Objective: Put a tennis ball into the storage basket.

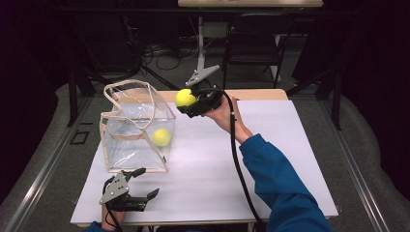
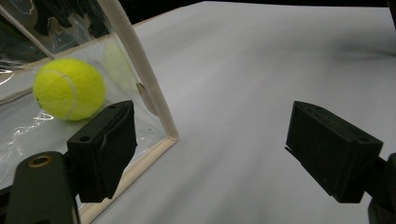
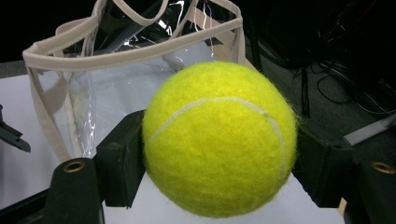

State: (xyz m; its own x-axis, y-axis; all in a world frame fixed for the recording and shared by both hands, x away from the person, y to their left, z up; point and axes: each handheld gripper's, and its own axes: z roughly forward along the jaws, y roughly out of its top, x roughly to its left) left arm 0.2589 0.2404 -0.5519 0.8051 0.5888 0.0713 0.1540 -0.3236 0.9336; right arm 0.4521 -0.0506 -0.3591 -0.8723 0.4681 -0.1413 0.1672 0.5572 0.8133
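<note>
Tennis ball [image 3: 219,140] sits squeezed between the two black jaws of our right gripper [image 1: 196,102], which clasps it firmly from both sides; in the high view it hangs just above centre of the frame, raised off the white table [image 1: 270,159] and just right of the clear bag [image 1: 135,126]. We judge that we carry it this high to clear the bag's cream-trimmed rim and drop it inside. A second ball [image 1: 162,137] already lies on the bag's floor, left of centre. At the lower left of the high view our left gripper [image 1: 142,182] waits beside the bag's near corner, jaws spread wide and gripping nothing, probably ready to steady the floppy wall.
</note>
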